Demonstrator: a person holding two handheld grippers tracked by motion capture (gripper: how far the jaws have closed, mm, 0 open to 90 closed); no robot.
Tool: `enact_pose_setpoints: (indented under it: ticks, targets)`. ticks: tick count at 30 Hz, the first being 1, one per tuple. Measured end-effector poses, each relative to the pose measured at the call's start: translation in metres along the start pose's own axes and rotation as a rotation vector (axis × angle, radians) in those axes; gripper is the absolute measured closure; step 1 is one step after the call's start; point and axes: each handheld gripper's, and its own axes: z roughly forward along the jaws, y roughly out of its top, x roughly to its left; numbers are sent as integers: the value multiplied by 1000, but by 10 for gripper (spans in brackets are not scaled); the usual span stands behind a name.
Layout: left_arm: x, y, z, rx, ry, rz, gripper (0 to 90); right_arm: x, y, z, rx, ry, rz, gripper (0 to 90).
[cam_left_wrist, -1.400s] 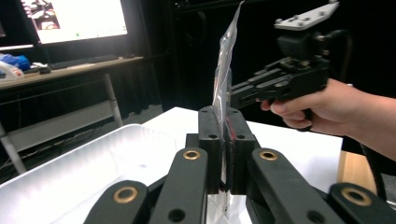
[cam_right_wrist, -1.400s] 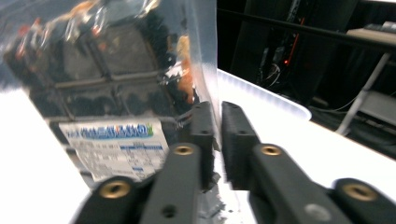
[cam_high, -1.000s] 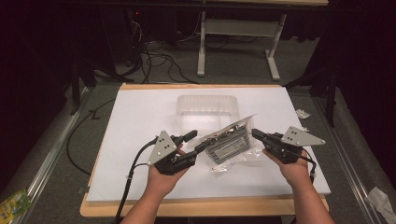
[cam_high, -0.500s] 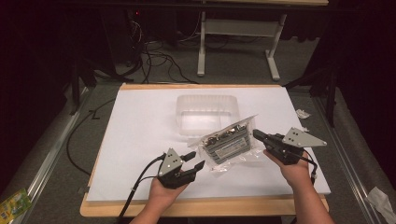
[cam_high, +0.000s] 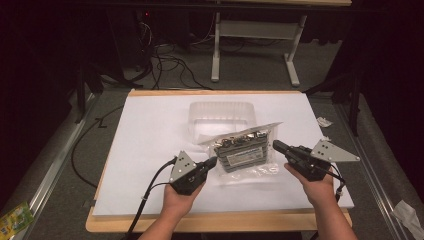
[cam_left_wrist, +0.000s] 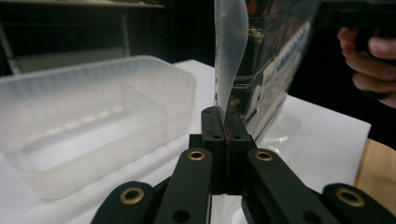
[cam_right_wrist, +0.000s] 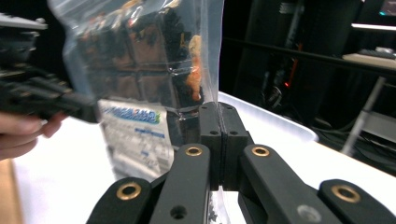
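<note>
clear tub (cam_high: 221, 116) blocks path beyond bag (cam_high: 243, 151); bare mat (cam_high: 145, 135) left, passable.

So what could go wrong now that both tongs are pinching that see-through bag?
1. The left tongs grip just the thin plastic edge of the clear bag, and they have only just been closing on it. It might slip out, or the film might tear.
2. The right tongs pinch the other edge. Pulling apart too hard could probably split the bag and spill the dark pack inside.
3. The plastic tub sits right behind it, so a swing could knock it.
</note>
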Motion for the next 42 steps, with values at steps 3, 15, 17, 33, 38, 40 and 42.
enact_pose_setpoints:
  ticks: [3, 15, 17, 33, 38, 40, 42]
  targets:
    - [10, 6, -13, -15, 34, -5, 900, 14, 2, 5, -11, 33, 27, 900]
    - [30, -32, -9, 72, 102, 25, 900, 36, -36, 32, 129, 58, 84, 900]
    - [29, -36, -7, 72, 107, 47, 900, 34, -40, 32, 141, 52, 89, 900]
    - [27, -38, -8, 59, 102, 69, 900, 22, -35, 47, 159, 137, 129, 353]
    - [28, -38, -9, 62, 95, 64, 900, 25, -31, 67, 161, 175, 125, 395]
    - [28, -38, -9, 62, 94, 61, 900, 25, -31, 70, 167, 185, 115, 416]
    - [29, -37, -8, 63, 89, 44, 900, 27, -30, 75, 170, 186, 85, 495]
